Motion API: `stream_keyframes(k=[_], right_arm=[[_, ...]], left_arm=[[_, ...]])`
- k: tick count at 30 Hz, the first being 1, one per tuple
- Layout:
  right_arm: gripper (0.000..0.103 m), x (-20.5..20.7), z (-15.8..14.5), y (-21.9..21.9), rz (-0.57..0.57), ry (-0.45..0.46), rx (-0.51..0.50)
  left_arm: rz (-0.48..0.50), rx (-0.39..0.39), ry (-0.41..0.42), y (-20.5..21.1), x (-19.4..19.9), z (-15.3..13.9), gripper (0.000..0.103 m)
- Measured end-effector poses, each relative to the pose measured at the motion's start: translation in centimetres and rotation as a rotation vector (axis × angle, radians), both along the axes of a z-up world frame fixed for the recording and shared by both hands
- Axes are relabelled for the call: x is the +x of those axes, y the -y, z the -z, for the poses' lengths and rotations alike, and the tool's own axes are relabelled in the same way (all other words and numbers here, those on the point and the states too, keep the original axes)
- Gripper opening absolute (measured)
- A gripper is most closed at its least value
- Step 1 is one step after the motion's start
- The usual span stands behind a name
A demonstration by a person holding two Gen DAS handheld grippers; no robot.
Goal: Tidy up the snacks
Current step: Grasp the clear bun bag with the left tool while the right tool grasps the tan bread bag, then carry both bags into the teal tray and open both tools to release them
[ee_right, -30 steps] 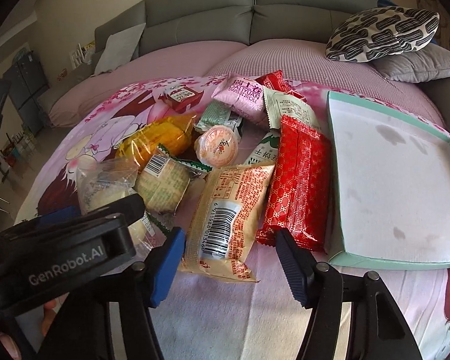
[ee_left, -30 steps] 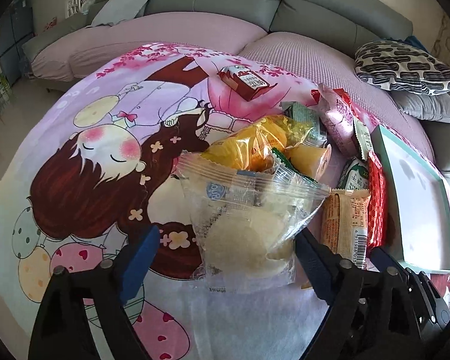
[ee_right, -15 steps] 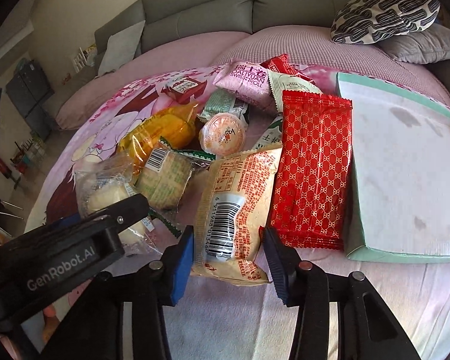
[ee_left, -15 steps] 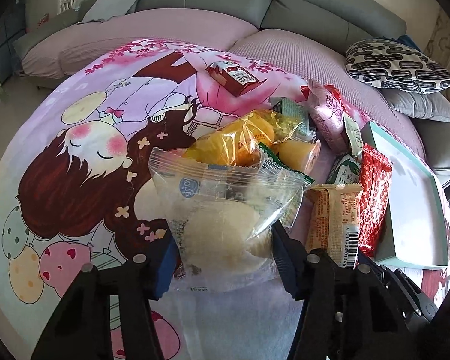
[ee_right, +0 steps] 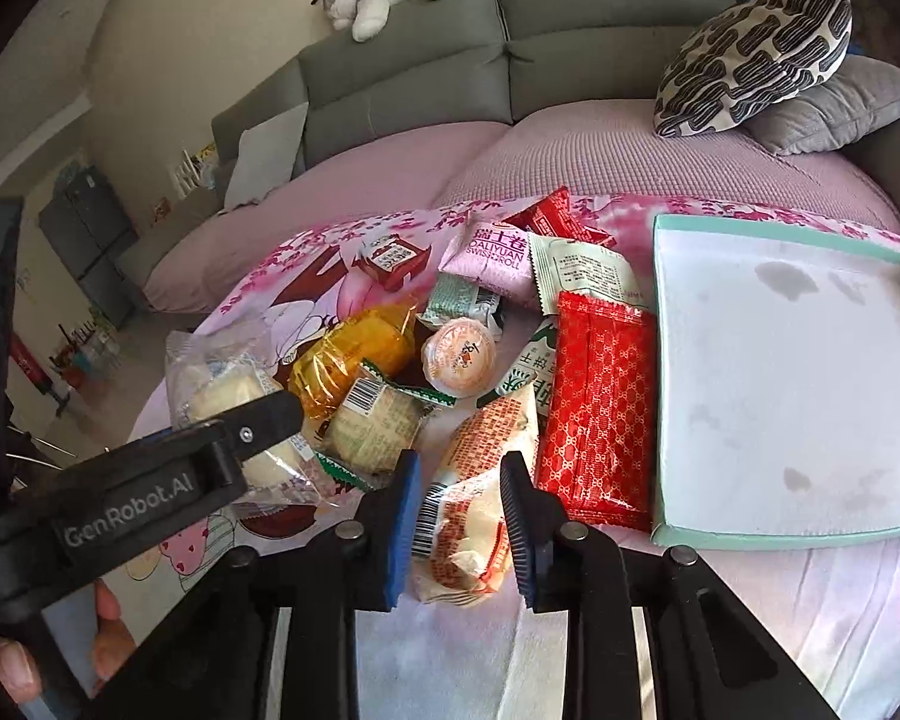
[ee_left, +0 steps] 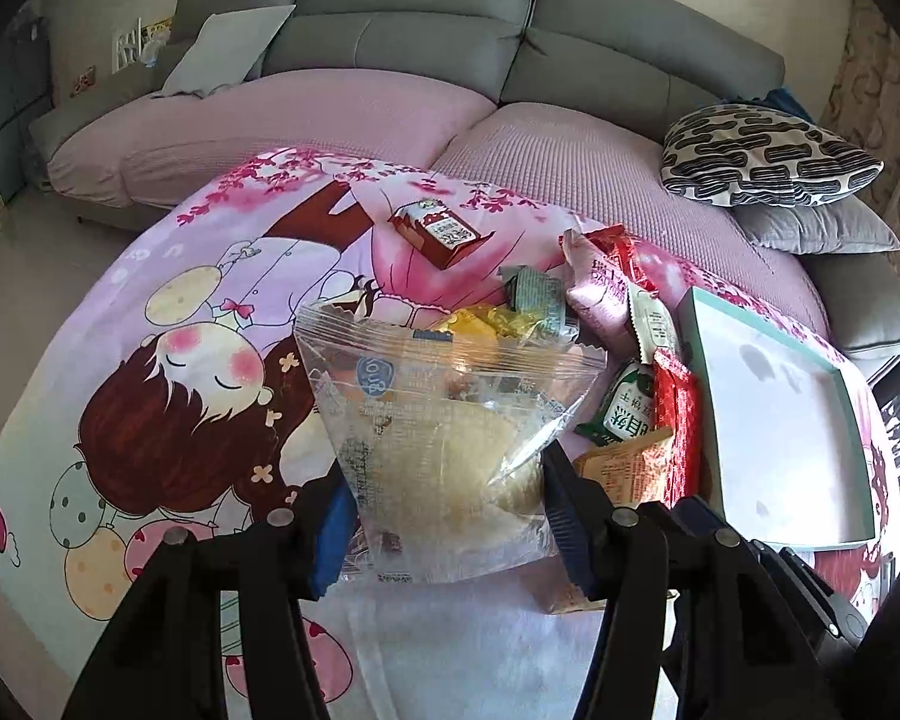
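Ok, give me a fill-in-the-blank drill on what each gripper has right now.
1. The left gripper is shut on a ____ bag of pale bread.
2. The right gripper squeezes the orange packet that bears a ____ near its lower end.
3. The tray has a ____ rim.

Missing: clear; barcode; green

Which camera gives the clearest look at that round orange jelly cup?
The right wrist view: the round orange jelly cup lies uncovered in the snack pile, its printed lid facing up. In the left wrist view, the clear plastic bread bag held in the left gripper hides it.
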State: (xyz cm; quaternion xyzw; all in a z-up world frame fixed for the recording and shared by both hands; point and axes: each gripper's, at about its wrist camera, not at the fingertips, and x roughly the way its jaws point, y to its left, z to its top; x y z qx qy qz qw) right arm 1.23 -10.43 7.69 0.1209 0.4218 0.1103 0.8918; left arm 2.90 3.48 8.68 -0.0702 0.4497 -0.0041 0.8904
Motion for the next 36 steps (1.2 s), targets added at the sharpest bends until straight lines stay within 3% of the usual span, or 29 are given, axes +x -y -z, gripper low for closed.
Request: stream_keyframes(k=[11, 13, 17, 31, 36], right_arm=[[0.03, 0.7, 2.2, 0.8, 0.023, -0.084, 0.059], [0.035, 0.9, 2.6, 0.6, 0.022, -0.095, 0.058], [0.056, 1.1, 3.0, 0.1, 0.02, -0.105, 0.072], [0.058, 2.1, 4.7, -1.6, -0.043, -0.146, 0.165], [0.058, 2.4, 5.1, -2.5, -0.053, -0.147, 0.149]], left_arm=[[-0.044, 0.016, -0.104, 0.2, 0.6, 2.7, 0.059], [-0.051, 0.012, -0.114, 0.1, 0.8, 3.0, 0.059], [-0.068, -0.015, -0.119, -0.5, 1.3, 3.2, 0.059], [-0.073, -0.082, -0.124, -1.7, 1.3, 4.1, 0.059], [-0.072, -0.091, -0.119, -1.9, 1.2, 4.2, 0.059]])
